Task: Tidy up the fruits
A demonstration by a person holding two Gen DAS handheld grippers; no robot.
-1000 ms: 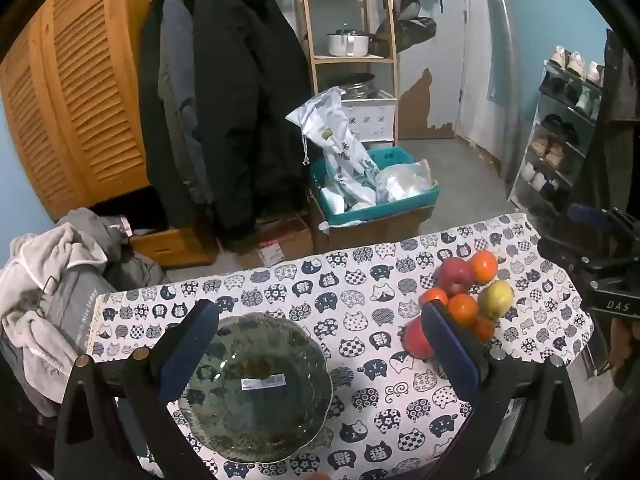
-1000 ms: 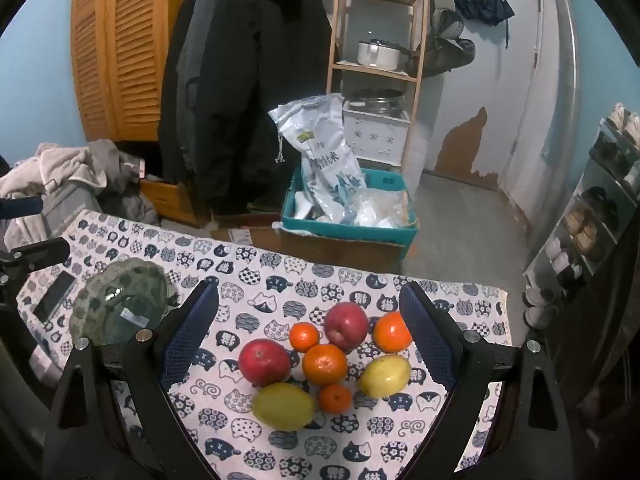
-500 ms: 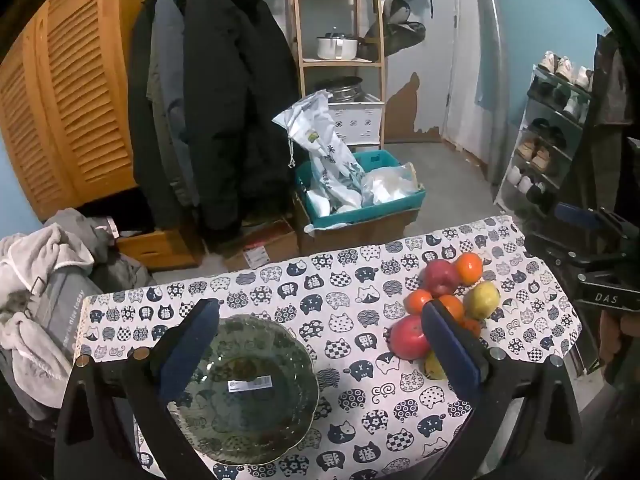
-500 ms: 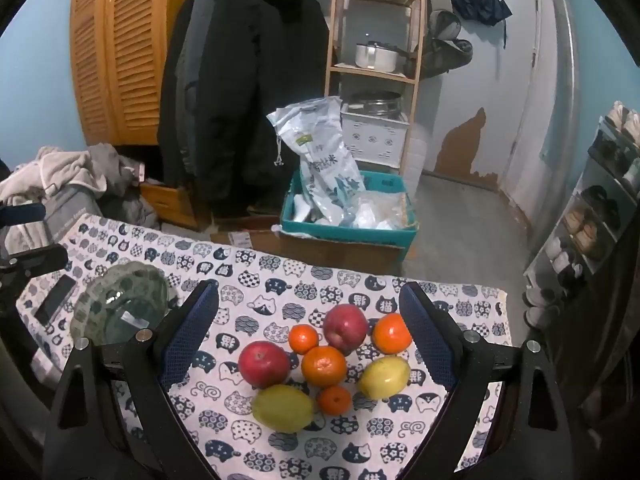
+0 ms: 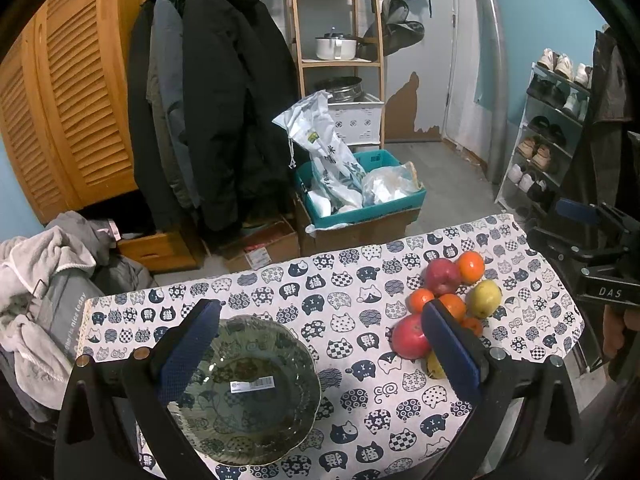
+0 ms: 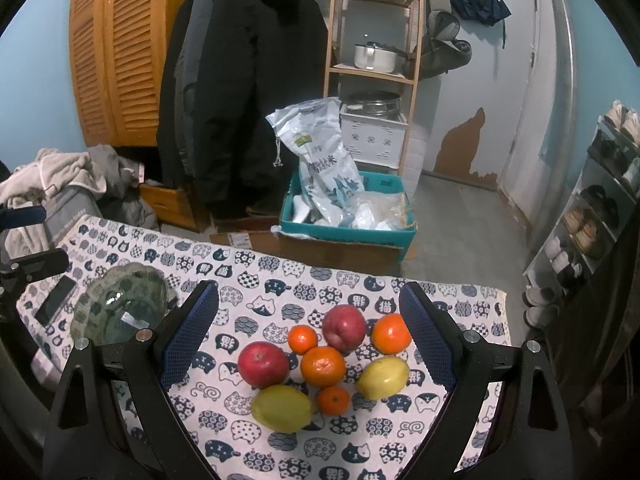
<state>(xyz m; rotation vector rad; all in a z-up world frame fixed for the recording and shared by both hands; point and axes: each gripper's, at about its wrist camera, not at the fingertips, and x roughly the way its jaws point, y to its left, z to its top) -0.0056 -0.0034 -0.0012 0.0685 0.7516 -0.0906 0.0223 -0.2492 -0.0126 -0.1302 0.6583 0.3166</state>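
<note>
Risen slightly, both wide-open, empty tongs: left tongs (image 5: 320, 344) over bowl (image 5: 244, 392), right tongs (image 6: 308, 332) over fruits (image 6: 324, 364).

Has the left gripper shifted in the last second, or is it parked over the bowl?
Yes. The left gripper has drifted left: the fruit pile and teal box slid rightward in its view, while the glass bowl stays beneath it.

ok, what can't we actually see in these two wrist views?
- Left wrist view: the left gripper finger hides most of the near lemon and part of the red apple.
- Bowl label text: too small.
- Right wrist view: dark flat object beside bowl, unidentifiable.
</note>
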